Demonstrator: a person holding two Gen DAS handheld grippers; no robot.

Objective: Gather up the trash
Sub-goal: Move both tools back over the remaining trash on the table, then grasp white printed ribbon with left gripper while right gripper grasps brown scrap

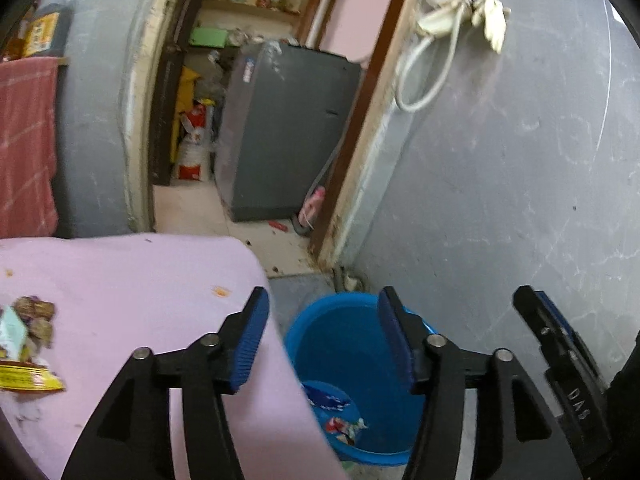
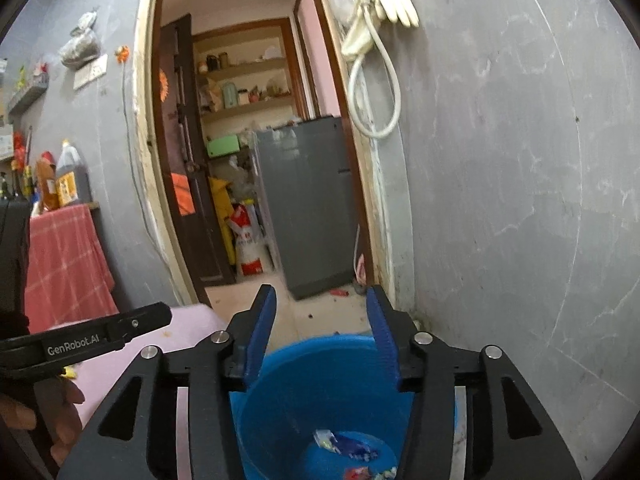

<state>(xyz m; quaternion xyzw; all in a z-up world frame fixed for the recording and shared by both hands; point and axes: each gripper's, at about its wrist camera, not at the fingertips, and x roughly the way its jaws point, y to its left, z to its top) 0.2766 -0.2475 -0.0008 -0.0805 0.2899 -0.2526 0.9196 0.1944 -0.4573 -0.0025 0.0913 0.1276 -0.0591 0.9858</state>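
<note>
Crumpled wrappers (image 1: pixel 28 344) on pink surface; others (image 2: pixel 352 452) (colourful) inside blue bucket (image 2: pixel 304 376).

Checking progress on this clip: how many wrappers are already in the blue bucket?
2 that I can make out: a blue wrapper and a red-and-white wrapper, both on the bottom of the blue bucket. The gripper fingers may hide more.

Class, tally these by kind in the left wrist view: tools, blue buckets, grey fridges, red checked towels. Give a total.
Tools: 2, left tool and right tool
Blue bucket: 1
Grey fridge: 1
Red checked towel: 1
Total: 5
</note>
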